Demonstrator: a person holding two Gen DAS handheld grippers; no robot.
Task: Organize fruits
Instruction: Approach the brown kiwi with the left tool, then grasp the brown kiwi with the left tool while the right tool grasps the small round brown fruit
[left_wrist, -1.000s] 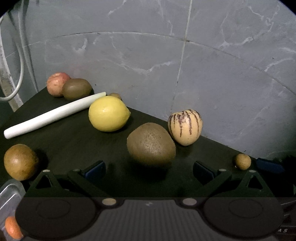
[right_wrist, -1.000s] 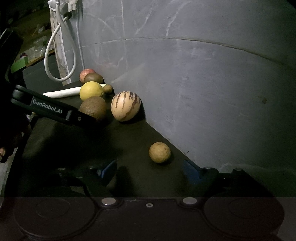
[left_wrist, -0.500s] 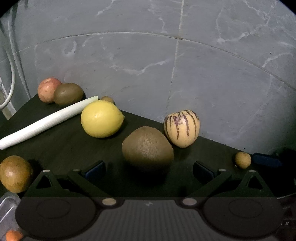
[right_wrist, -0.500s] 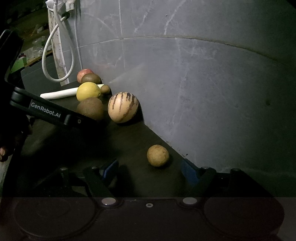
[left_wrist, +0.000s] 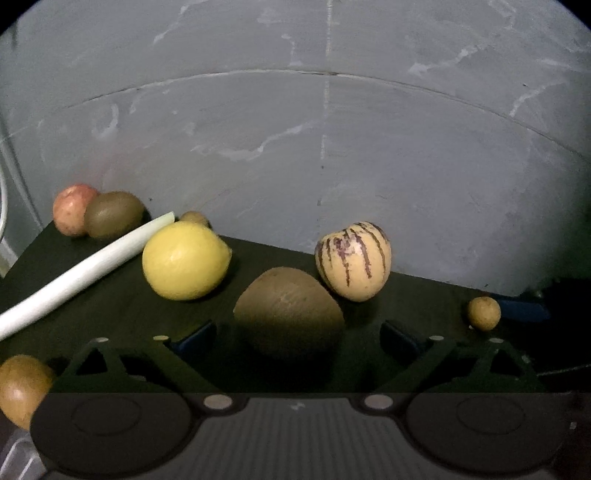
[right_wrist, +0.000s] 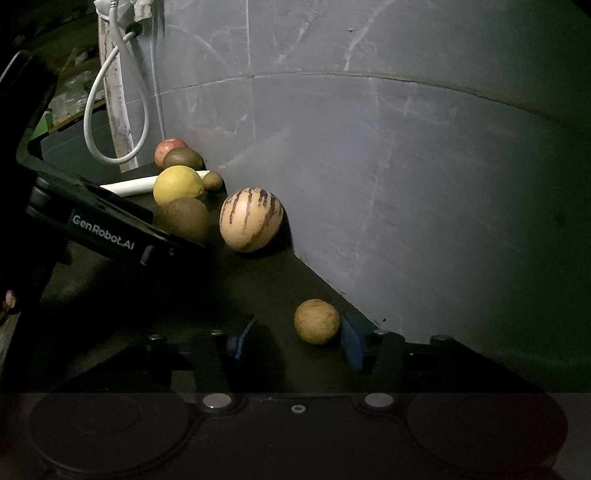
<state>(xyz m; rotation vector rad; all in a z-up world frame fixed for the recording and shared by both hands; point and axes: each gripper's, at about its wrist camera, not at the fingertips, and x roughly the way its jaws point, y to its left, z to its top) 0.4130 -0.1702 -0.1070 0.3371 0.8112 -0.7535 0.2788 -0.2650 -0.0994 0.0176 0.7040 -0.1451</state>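
1. Since the big brown kiwi lies dead ahead of the left gripper, between its blue fingertips and just beyond them, that grab looks like a straight push forward; jaws spread wide, nothing held.
2. Kiwi's long axis runs roughly across the gap, so the pads would close on its ends, I judge.
3. The right gripper is spread too, empty; the small round tan fruit sits just beside its right fingertip, off centre. Touching or not, can't tell.
4. The striped melon-like fruit stands just behind the kiwi near the grey wall; lemon to its left, with the white stalk.
5. Hidden: the kiwi's underside is in shadow; from the right view the left gripper's body covers part of it. A brown fruit bottom left is cut off. Dark tabletop; edges hard to make out.
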